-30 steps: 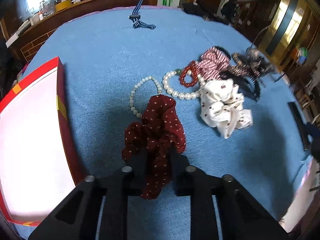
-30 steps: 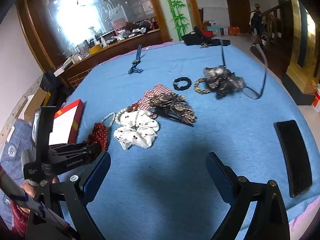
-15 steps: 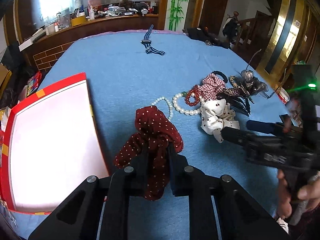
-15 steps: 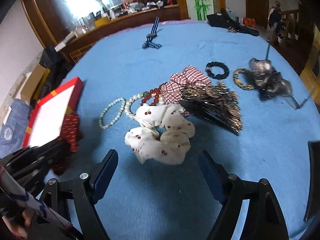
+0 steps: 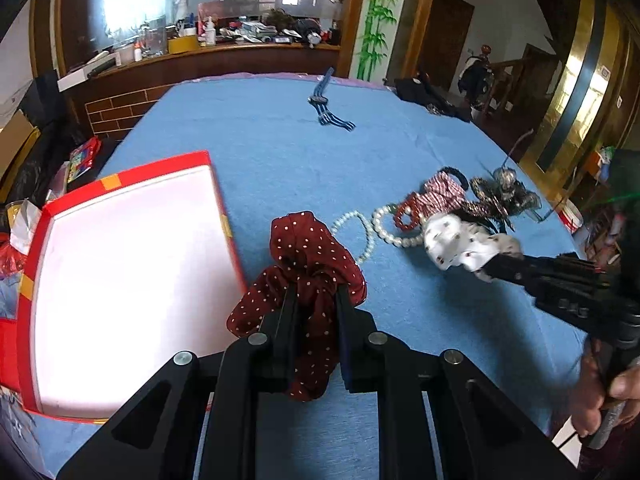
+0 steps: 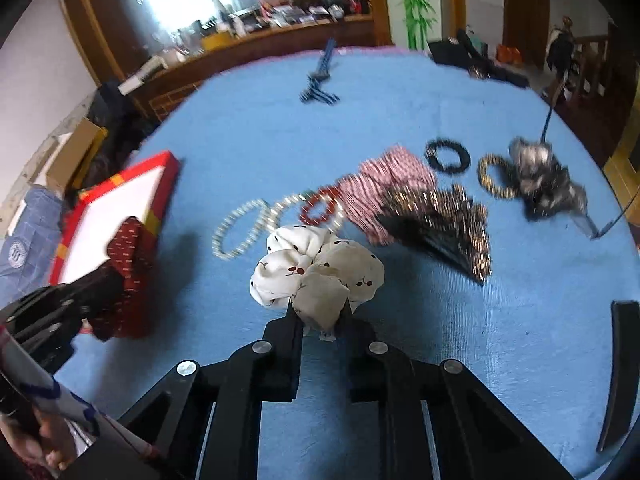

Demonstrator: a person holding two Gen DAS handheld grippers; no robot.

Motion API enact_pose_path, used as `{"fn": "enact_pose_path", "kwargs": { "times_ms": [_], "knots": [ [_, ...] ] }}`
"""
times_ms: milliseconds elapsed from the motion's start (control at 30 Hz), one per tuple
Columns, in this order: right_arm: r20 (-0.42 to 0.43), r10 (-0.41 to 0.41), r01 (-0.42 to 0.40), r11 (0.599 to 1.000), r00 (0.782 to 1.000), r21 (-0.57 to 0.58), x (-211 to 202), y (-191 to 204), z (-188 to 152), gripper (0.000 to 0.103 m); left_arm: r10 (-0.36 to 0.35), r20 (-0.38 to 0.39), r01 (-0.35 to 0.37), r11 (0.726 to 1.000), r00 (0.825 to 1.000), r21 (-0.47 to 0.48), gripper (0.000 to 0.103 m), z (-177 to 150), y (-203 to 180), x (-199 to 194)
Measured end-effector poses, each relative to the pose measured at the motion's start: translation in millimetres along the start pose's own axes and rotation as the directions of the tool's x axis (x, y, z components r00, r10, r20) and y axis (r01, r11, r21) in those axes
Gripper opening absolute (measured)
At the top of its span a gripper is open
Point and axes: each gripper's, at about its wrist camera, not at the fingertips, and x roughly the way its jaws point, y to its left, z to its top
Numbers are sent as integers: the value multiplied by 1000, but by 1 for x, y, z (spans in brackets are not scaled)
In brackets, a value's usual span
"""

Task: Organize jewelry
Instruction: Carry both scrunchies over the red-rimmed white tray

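The left gripper (image 5: 316,300) is clamped on the dark red dotted scrunchie (image 5: 308,264), which hangs lifted between its jaws just right of the red box's (image 5: 218,196) near corner; the box's white floor lies open to the gripper's left, its long red wall running away ahead. The right gripper (image 6: 318,312) has just been closing and its jaws now pinch the near fold of the white cherry-print scrunchie (image 6: 316,270), which rests on the blue tablecloth (image 6: 260,136). Directly beyond that scrunchie lie two pearl bracelets (image 6: 240,228) and a red bead bracelet (image 6: 318,208), close together; ahead and to the right sit a red checked scrunchie (image 6: 384,184) and a dark beaded hair clip (image 6: 444,220), overlapping. Between the right gripper and the box, to its left, the cloth is bare, crossed only by the left gripper and its load. A wide bare stretch reaches ahead to the striped blue ribbon (image 6: 320,80) near the far edge.
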Motion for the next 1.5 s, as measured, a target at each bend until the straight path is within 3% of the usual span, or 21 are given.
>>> {"fn": "enact_pose_path", "kwargs": {
  "times_ms": [333,500,700,1100,1500],
  "knots": [
    [25,84,-82,993,996,-85,-16,55,23,16,67,53,-63,995,996,-81,16,9,60,-33],
    [11,126,-123,982,992,-142,-6,94,40,16,140,48,-134,984,989,-114,16,11,104,-41],
    [-33,174,-177,965,984,-195,21,145,57,16,179,23,-174,974,984,-144,16,15,156,-42],
    [-95,225,-242,938,970,-249,95,239,94,17,193,-58,-201,956,980,-212,16,42,243,0],
    [-145,228,-256,940,963,-224,165,271,103,17,164,-99,-185,942,982,-280,16,54,277,40]
  ]
}}
